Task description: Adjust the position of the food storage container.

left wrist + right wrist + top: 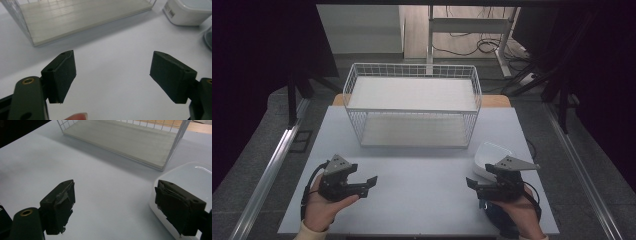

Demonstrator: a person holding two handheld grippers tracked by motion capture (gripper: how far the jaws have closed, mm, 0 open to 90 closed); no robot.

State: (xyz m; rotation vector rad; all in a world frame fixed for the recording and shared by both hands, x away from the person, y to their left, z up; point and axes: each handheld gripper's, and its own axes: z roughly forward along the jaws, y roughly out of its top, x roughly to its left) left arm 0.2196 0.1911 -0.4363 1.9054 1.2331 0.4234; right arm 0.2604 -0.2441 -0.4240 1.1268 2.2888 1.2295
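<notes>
White wire rack [412,105] stands at the far middle of the pale bench [412,200], with two flat shelves inside. Near the right edge sits a white box [489,157], just ahead of the right hand-held gripper [474,182]; in the right gripper view the box [190,180] lies right beside the right-hand jaw. Both jaws there stand wide apart, gripping nothing. At near left, the left hand-held gripper [369,182] hangs over bare bench, its jaws also spread wide and empty.
</notes>
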